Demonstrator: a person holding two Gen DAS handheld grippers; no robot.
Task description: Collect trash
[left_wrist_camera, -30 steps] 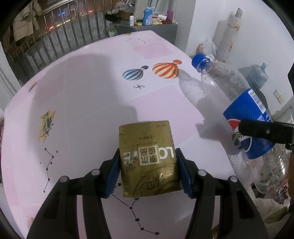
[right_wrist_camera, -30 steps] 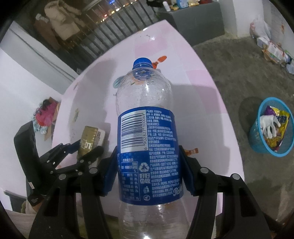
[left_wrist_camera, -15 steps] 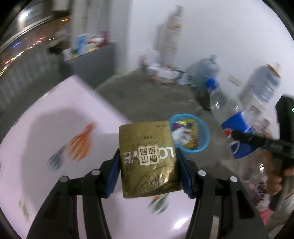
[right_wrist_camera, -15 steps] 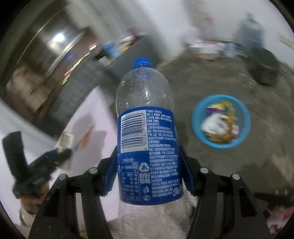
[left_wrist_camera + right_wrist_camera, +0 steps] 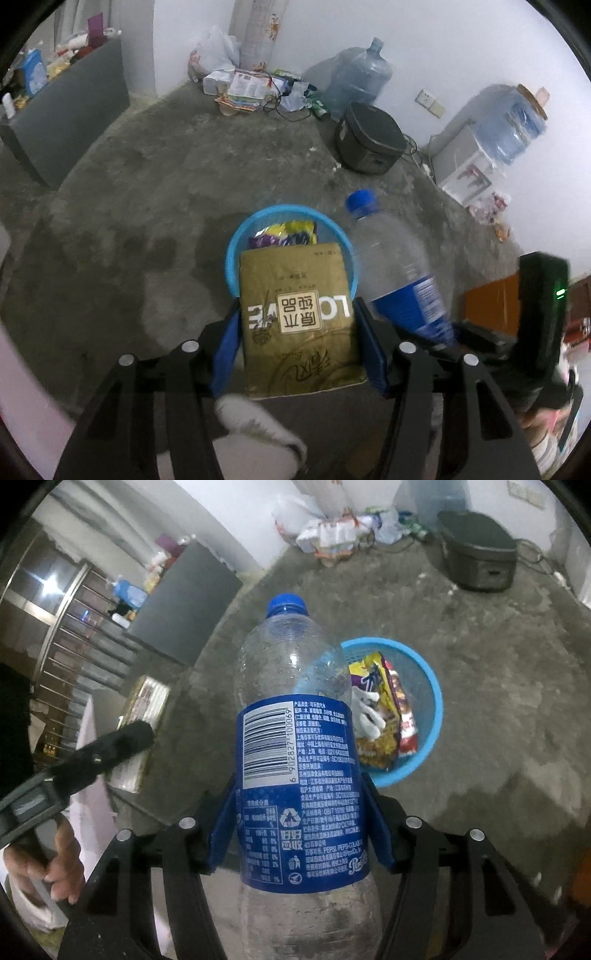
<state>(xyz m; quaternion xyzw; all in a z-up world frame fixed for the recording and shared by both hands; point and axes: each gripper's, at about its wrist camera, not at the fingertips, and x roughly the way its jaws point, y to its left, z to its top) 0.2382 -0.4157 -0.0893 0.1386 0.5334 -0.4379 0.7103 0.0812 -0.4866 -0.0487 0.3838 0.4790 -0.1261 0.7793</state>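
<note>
— What is the left gripper [image 5: 297, 345] carrying?

— A gold tissue pack [image 5: 299, 321] is sitting between its blue pads [image 5: 223, 349], and the jaws are opening around it. The pads are standing just off the pack's sides, so it is no longer being pinched.

— And where is that pack hanging?

— Over the near rim of the blue basket [image 5: 236, 240] on the concrete floor [image 5: 147, 192]; snack wrappers [image 5: 284, 234] are lying inside it.

— The right gripper [image 5: 297, 827]?

— Its jaws are opening too, with a clear Pepsi bottle [image 5: 295, 760] between them, blue cap pointing away. The pads are looking slightly clear of the label. The bottle is hovering beside the basket's [image 5: 428, 686] left rim.

— Anything else showing?

— A hand [image 5: 55, 864] is gripping the left tool's handle.
</note>
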